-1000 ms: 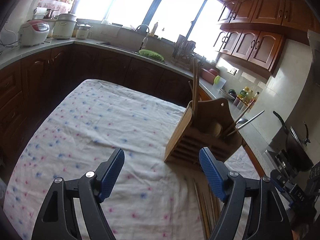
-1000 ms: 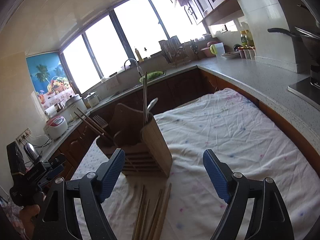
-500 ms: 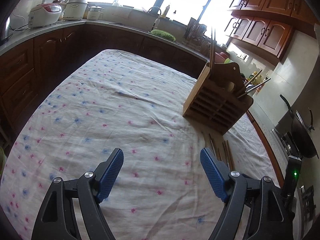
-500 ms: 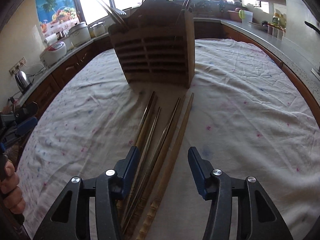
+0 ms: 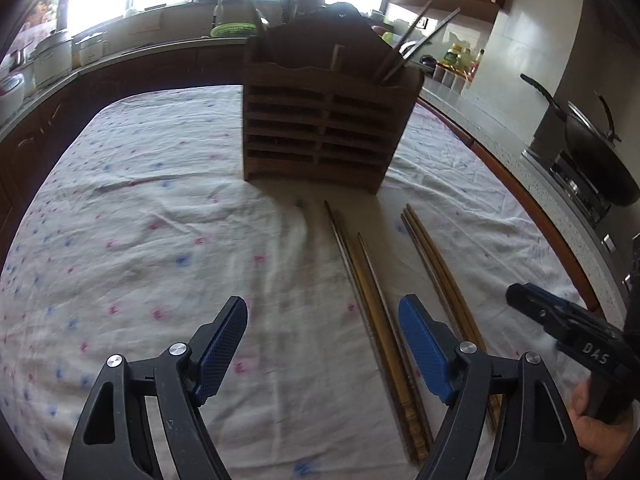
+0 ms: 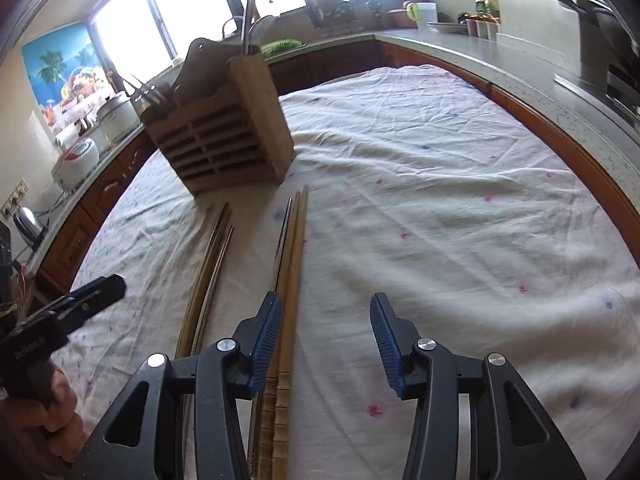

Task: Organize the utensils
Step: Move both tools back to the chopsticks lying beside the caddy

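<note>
— Where do the chopsticks lie from us?

— In two bundles on the cloth (image 6: 440, 168), in front of the wooden holder (image 6: 224, 132), long axes running from the holder back toward us. The right-hand bundle (image 6: 290, 264) passes just beside the left finger of our right gripper (image 6: 326, 344): at the tips it sits at the inner edge of that finger, not centred in the gap, and lower down the thick ends run under the finger.

— And the jaws there?

— Part-way apart. They have just been closing, yet the pads press on nothing; only cloth fills most of the gap.

— The other side?

— Our left gripper (image 5: 322, 354) stands wide apart over bare cloth. The left-hand bundle (image 5: 372, 300) runs just inside its right finger and then under it, so it is off-centre there too.

— Which of ours is nearer a grasp?

— We judge the right one, on its own bundle. It needs a small shift to its left so the sticks sit midway between the pads, with the fingers closing across the sticks.

— The risk?

— Pinching one stick and rolling the rest away.
</note>
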`<state>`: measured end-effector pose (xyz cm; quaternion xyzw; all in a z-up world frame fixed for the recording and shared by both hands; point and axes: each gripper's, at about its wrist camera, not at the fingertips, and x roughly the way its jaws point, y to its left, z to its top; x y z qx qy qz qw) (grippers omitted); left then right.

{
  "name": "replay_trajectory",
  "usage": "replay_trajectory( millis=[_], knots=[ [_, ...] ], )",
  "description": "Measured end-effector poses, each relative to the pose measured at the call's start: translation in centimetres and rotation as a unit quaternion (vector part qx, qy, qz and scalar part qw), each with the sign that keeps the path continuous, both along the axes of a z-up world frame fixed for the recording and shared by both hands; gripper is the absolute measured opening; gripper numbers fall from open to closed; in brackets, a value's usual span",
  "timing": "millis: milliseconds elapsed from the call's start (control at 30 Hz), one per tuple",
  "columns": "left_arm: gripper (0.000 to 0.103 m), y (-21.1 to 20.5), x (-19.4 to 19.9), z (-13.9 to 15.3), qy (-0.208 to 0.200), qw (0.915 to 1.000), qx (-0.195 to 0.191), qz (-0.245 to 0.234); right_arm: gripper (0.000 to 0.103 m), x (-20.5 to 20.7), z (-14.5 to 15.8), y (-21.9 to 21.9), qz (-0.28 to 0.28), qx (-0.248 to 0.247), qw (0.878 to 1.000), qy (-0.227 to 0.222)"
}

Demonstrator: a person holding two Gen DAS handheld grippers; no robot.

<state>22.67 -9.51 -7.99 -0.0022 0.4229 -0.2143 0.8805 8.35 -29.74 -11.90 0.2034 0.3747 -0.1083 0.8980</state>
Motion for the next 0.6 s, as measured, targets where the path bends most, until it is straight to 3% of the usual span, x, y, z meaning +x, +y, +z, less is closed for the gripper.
replay_trajectory(
  millis=[133, 267, 367, 500, 600],
  knots=[
    [0.055, -3.1, 1.6, -2.0, 0.018, 0.9984, 0.052, -0.011, 0.051, -1.4, 1.1, -1.6, -0.027, 0.017, 0.999, -0.027],
    [0.054, -4.1, 1.3, -2.3, -0.006, 0.9955, 0.095, -0.009, 0.051, -2.0, 1.6, -2.2, -0.031, 0.028, 0.998, -0.038],
    [0.052, -3.5, 0.5, -2.7, -0.007, 0.9951, 0.098, -0.011, 0.051, -1.5, 1.6, -1.9, -0.021, 0.029, 0.999, -0.039],
    [0.047, 0.1, -2.1, -2.5, -0.002, 0.9960, 0.090, -0.005, 0.051, -0.5, 1.0, -0.9, 0.003, 0.030, 0.999, -0.029],
    [0.043, 3.1, -4.3, -1.7, 0.011, 0.9984, 0.055, -0.002, 0.050, 0.1, 0.9, -0.2, 0.019, 0.024, 0.999, -0.026]
  ],
)
